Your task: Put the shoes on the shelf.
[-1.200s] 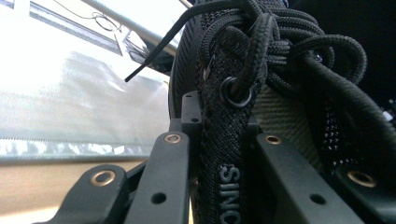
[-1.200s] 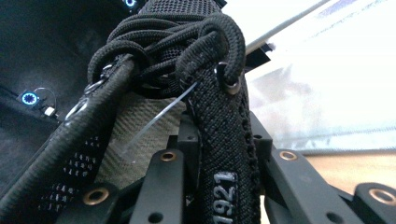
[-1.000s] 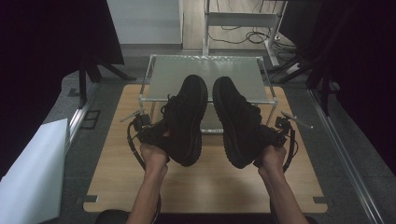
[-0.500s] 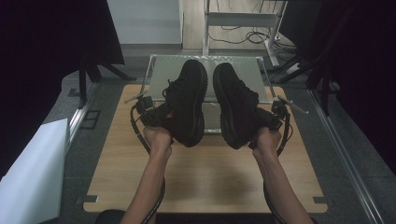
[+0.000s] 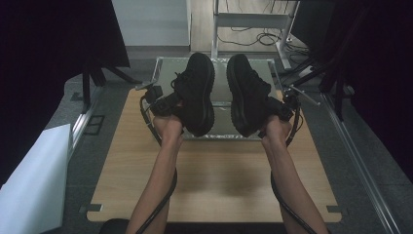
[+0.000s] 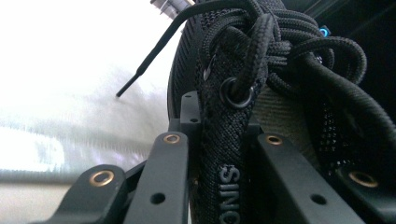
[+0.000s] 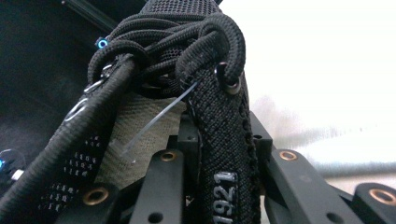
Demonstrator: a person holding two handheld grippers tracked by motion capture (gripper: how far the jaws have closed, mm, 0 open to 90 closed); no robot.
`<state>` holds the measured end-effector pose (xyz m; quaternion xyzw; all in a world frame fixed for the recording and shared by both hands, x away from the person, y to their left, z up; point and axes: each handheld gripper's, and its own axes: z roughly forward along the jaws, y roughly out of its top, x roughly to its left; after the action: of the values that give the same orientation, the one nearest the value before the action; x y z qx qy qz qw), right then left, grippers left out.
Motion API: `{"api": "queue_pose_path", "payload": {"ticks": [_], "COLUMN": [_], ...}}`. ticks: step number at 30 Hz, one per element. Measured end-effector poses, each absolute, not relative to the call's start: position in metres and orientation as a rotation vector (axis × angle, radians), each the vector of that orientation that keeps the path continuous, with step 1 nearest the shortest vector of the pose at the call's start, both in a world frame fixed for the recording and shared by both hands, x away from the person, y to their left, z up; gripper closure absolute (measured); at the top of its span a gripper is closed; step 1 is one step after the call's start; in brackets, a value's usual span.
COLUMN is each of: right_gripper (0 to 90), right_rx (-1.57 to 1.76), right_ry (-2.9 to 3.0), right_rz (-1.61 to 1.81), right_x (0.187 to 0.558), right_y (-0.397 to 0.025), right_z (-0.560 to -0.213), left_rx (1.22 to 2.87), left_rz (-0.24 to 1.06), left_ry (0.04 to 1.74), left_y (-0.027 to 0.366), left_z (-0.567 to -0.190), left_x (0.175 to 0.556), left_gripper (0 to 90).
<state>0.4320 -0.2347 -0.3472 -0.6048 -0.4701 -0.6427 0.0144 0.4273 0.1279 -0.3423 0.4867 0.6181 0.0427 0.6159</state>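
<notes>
Two black lace-up shoes hang side by side above the metal tray (image 5: 165,66) at the table's far end. My left gripper (image 5: 170,105) is shut on the collar of the left shoe (image 5: 197,92); in the left gripper view the jaws clamp a webbing edge (image 6: 224,182) printed with white letters, below the shoe's laces (image 6: 280,42). My right gripper (image 5: 273,108) is shut on the collar of the right shoe (image 5: 246,92); the right gripper view shows its jaws pinching the collar strip (image 7: 226,186) marked 1921, under knotted laces (image 7: 187,37).
A wooden tabletop (image 5: 214,180) lies under both forearms. White sheet (image 5: 29,180) sits at the left edge. Dark stands and a black curtain (image 5: 58,34) flank the table, with a metal rail (image 5: 358,165) on the right and a white frame with cables (image 5: 253,22) behind.
Both grippers have carried the shoes away from the person, from over the wooden board to above the metal tray. The arms are stretched further forward.
</notes>
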Motion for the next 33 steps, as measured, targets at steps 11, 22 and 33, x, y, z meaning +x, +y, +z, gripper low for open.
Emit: {"api": "queue_pose_path", "payload": {"ticks": [11,22,33], "right_gripper": [74.6,70.5,54.1], "right_rx": [-2.015,-2.124,-2.1], "right_ry": [-1.555,-1.746,-1.852], "right_rz": [-1.95,-1.9,-1.895], "right_x": [0.461,0.473,0.478], "right_y": [-0.223,-0.209,-0.19], "right_z": [-0.34,-0.323,-0.317], "left_rx": [1.19,1.271,1.362], "left_rz": [0.183,0.262,0.295], "left_ry": [1.472,1.539,1.494], "left_y": [0.127,0.123,0.105], "left_z": [-0.323,-0.309,-0.306], "left_x": [0.451,0.465,0.471], "left_gripper": [79.2,75.4,63.1]}}
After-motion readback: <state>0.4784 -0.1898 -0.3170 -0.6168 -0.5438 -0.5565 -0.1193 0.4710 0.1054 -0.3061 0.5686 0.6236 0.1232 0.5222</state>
